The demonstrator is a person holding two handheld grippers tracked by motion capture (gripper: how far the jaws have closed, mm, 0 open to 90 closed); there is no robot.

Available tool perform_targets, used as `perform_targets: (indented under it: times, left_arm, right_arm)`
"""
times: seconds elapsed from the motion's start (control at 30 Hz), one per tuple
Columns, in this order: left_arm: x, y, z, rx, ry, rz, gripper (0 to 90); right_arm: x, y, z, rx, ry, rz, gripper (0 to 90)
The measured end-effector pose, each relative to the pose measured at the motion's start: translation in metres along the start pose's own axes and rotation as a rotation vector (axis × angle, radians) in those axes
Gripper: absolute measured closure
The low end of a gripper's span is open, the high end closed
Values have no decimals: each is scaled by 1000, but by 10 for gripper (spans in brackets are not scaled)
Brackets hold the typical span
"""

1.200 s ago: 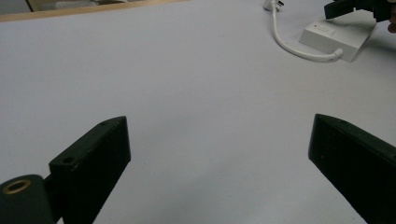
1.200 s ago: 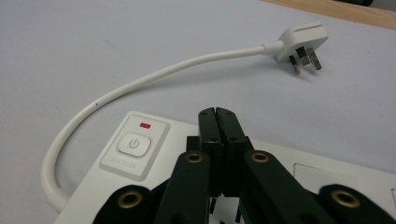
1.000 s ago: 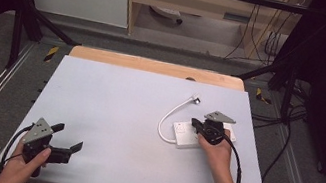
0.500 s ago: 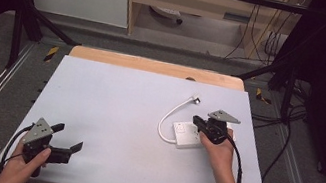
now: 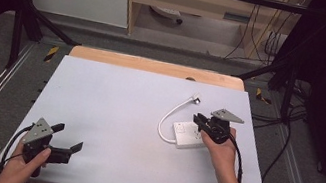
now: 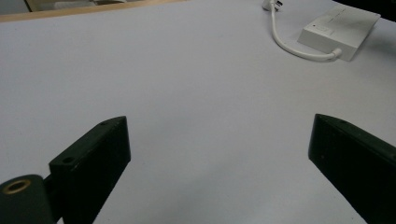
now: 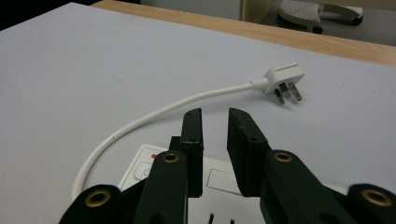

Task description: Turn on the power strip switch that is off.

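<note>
In the high view the white power strip [image 5: 189, 134] lies flat on the pale tabletop [image 5: 116, 114], right of centre in the frame. Its white cable [image 5: 170, 115] leaves the strip's left end, curves up and to the right, and ends in a white plug [image 5: 196, 98] that rests on the tabletop above the strip.

The right gripper [image 5: 204, 123] sits at the strip's right end, held by the person's right hand [image 5: 217, 149], whose forearm enters from the bottom edge. In the right gripper view this gripper [image 7: 212, 116] hangs just over the strip [image 7: 140, 170], its jaws drawn close together with a narrow slit between them and nothing held in that slit; whether they touch the strip's top cannot be told. Beyond the jaws, the cable [image 7: 154, 114] sweeps from lower left to the plug [image 7: 283, 79] in the upper right of the frame (its metal pins point toward the lower right).

The left gripper [image 5: 66, 139] rests low in the lower left of the high view, held by the left hand [image 5: 23, 168], well apart from the strip. In the left gripper view its jaws stand wide apart at the bottom corners with bare tabletop [image 6: 187, 93] between them, while the strip [image 6: 340, 30] and cable [image 6: 292, 42] lie far off in the upper right of the frame
</note>
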State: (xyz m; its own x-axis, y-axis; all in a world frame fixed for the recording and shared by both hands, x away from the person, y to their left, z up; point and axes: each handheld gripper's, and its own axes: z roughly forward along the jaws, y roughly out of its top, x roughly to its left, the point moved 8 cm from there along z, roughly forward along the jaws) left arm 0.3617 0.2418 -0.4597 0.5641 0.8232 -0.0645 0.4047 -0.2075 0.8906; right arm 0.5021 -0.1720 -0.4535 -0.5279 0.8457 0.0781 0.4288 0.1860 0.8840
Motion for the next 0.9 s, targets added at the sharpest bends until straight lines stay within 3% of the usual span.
perform_targets:
  times: [0.9]
  left_arm:
    - [0, 0, 0, 1, -1, 1, 58]
  right_arm:
    - [3, 13, -12, -33, -6, 0, 612]
